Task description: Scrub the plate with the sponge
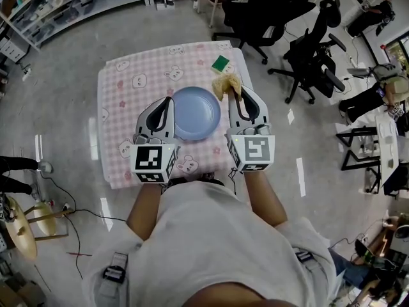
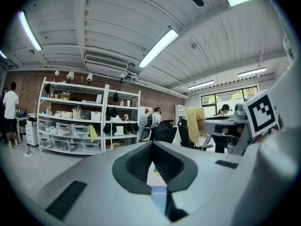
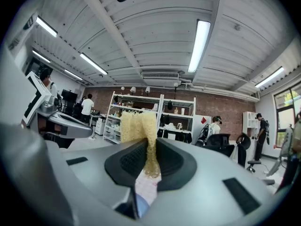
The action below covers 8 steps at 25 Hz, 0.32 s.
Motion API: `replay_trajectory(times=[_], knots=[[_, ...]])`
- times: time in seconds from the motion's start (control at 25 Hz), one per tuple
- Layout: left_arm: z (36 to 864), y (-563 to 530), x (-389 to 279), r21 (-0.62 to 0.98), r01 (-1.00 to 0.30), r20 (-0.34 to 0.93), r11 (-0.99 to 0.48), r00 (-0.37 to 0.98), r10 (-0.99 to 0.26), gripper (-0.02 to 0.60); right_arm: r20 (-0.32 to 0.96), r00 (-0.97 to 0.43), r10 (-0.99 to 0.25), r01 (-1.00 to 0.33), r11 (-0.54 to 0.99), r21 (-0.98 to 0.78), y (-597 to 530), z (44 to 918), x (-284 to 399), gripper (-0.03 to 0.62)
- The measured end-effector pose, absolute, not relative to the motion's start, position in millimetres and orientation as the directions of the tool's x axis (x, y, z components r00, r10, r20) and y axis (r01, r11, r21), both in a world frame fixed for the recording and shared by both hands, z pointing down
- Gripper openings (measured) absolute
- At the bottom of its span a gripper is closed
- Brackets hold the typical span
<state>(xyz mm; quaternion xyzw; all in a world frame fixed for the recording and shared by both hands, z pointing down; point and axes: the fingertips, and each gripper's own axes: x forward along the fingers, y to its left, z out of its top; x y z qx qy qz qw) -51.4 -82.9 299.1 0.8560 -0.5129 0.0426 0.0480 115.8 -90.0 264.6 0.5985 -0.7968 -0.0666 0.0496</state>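
A round blue plate lies in the middle of the table with the pink checked cloth. My left gripper lies along the plate's left rim with its jaws shut. In the left gripper view the pads meet with nothing seen between them, and a strip of the plate shows low down. My right gripper is at the plate's upper right, shut on a yellow mesh sponge. That sponge stands up out of the closed pads in the right gripper view.
A small green pad lies on the cloth near the far right corner. Black office chairs stand past the table to the right. Shelving runs along the far left. Cables trail on the floor at the left.
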Motion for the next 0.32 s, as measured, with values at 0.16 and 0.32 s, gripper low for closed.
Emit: replay_trajectory(times=[0.16,0.32], knots=[[301.2,-81.1,-51.3,0.038,-0.879,0.130,-0.475,0.476,-0.870,0.012,0.002,-0.279,-0.960,-0.947,0.275,0.168,-88.8,265.2,113.1,0.051],[301.8,-83.4,-52.6,0.037,-0.879,0.130,-0.476,0.477,-0.869,0.012,0.000,-0.277,-0.961,-0.947,0.273,0.170,-90.2,265.7,113.3,0.051]])
